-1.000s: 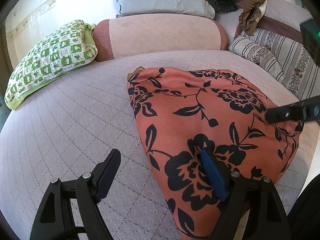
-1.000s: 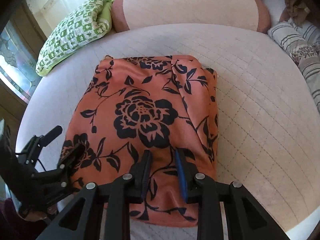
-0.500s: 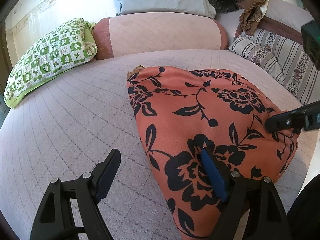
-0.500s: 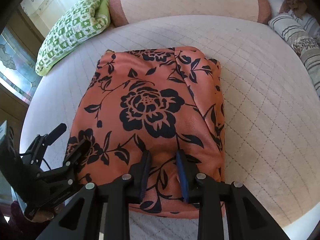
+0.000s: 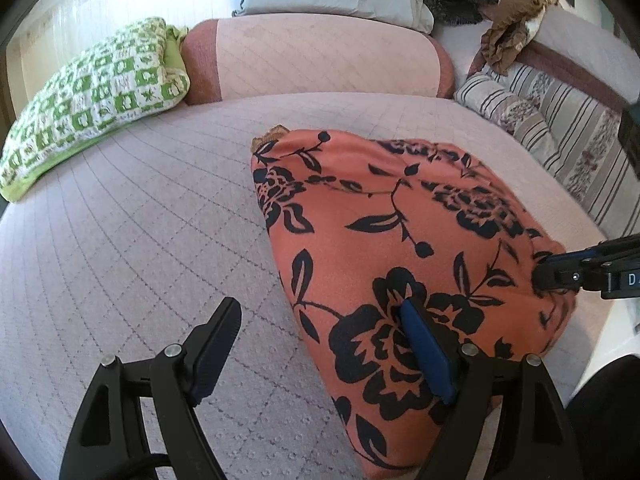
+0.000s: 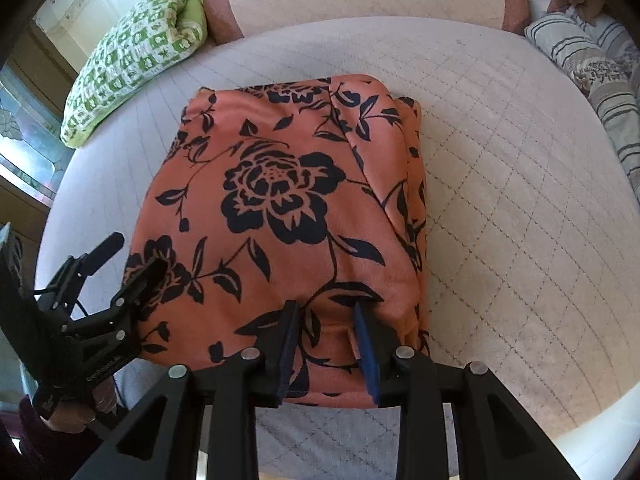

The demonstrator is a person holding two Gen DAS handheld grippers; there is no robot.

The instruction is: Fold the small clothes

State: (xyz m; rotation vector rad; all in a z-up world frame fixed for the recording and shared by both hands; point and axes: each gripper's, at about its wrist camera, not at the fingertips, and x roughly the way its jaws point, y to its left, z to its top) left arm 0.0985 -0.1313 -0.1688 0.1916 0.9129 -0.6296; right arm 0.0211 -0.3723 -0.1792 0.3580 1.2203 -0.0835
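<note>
- The orange floral garment [image 6: 280, 208] lies folded into a rough rectangle on the quilted bed [image 6: 520, 200], near its front edge.
- The right gripper [image 6: 326, 340] points steeply down at the garment's near edge; its jaws have just been opening, a low ridge of cloth between them, pads parted from it.
- The left gripper [image 5: 320, 344] stands wide apart, holding nothing: one finger over the garment's corner, the other over bare quilt.
- A green checked pillow [image 5: 92, 96] lies well apart at the bed's far left.
</note>
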